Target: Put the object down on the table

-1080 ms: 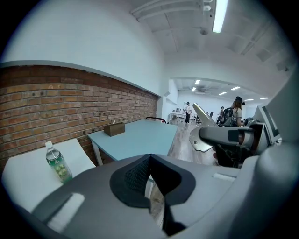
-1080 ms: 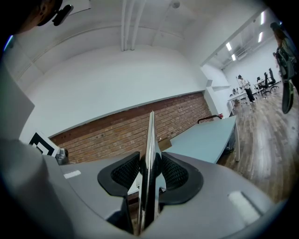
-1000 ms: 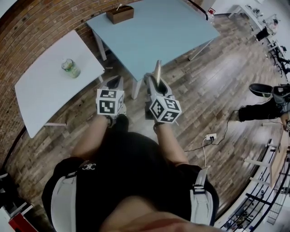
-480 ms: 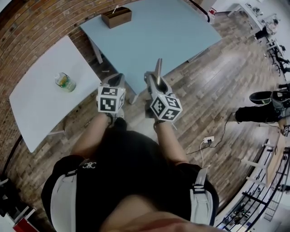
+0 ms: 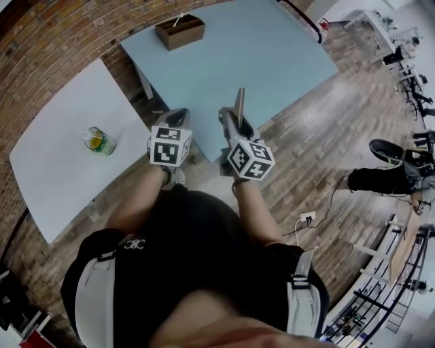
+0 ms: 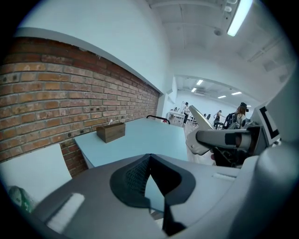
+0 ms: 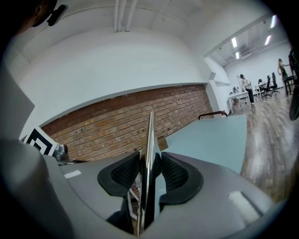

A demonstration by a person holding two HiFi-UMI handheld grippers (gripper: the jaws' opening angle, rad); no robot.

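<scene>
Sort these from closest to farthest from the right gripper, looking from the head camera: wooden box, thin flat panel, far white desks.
1. Thin flat panel, between the right gripper fingers.
2. Wooden box, ahead-left on the blue table.
3. Far white desks, across the room, upper right.

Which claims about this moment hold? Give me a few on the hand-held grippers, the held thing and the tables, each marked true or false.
1. A wooden box sits on the blue table. True.
2. The right hand-held gripper is shut on a thin flat object. True.
3. The thin flat object lies flat on the blue table. False: it stands on edge between the jaws and is not set down.
4. The left hand-held gripper grips something. False: its jaws are together with nothing between them.
5. A jar stands on the white table. True.
</scene>
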